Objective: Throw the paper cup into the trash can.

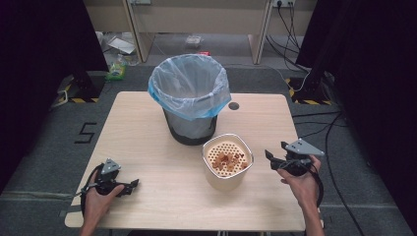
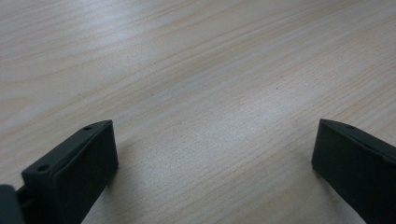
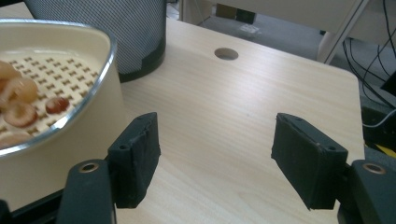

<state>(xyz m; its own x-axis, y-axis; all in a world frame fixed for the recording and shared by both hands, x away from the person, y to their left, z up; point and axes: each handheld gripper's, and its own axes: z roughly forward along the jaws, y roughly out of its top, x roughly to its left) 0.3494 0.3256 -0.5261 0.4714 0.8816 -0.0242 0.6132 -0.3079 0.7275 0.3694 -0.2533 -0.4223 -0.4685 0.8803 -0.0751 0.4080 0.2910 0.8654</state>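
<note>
Both grippers wide open & empty: right gripper [image 3: 215, 154] just beside strainer bowl [image 1: 227, 161], prob. lining up to grab; left gripper [image 2: 212, 158] low over bare tabletop [image 1: 147, 147].

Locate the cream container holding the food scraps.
In the high view, the cream container sits right of table centre, just in front of the bin, left of the right gripper.

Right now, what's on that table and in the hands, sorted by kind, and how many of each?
Bins with a plastic liner: 1
Cream containers with a perforated insert holding food scraps: 1
Handheld grippers: 2, the left gripper and the right gripper, both open
Total: 4
</note>
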